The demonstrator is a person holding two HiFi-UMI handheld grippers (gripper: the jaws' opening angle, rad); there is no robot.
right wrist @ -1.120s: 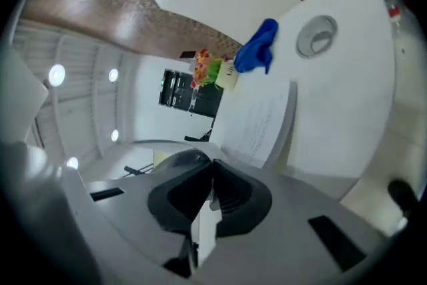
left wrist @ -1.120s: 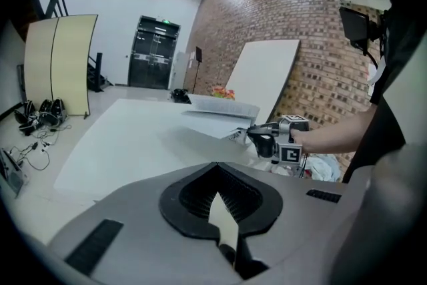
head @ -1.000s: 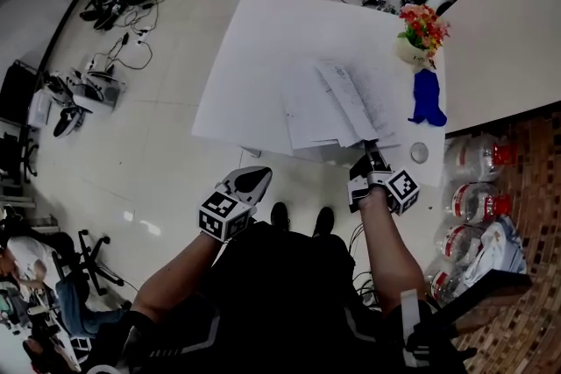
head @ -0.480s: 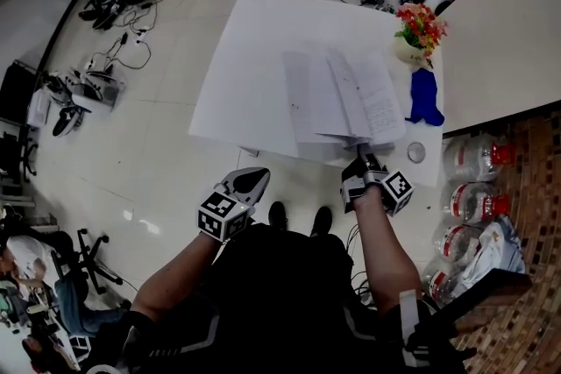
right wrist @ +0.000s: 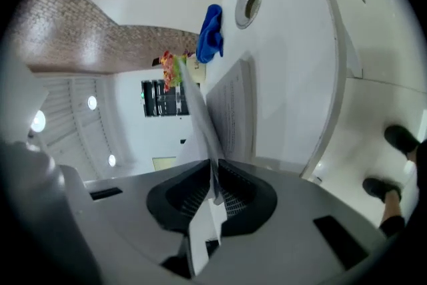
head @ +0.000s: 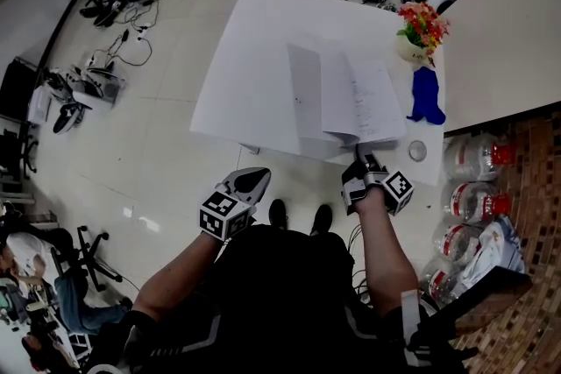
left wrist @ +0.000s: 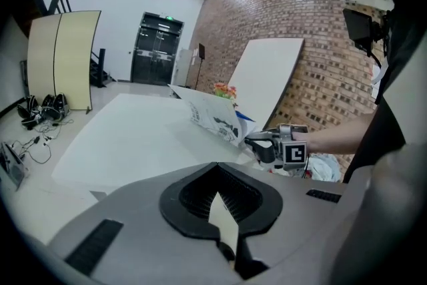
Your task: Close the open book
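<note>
1. The open book point(head: 337, 101) lies on the right half of the table point(head: 245, 74), with its lower edge close to the table's near edge. One part of it stands raised above the printed pages.
2. The right gripper point(head: 361, 160) is pinched on that raised part at the book's near edge. In the right gripper view the thin sheet runs edge-on between the pressed pads. We cannot tell whether it is a single leaf or the cover.
3. We judge the step in hand to be the fold-over, swinging the pinched part across the spine so that it lands flat on the other half.
4. To do it well, we move the grip in an arc around the spine instead of pulling towards the near edge. A straight pull would probably drag the whole book or crease the sheet.
5. We hold the pinch firm but shallow, and let go only when the sheet lies flat, so that it does not spring back open.
6. The left gripper point(head: 254, 179) hangs off the table's near edge, with its jaws together and nothing in them. If the book slides, it could press down on the resting half.
7. A blue cloth point(head: 426, 96) lies just beside the book by the table's right edge, and a flower vase point(head: 421, 26) stands at the far right corner. The arc should therefore stay away from that side.
</note>
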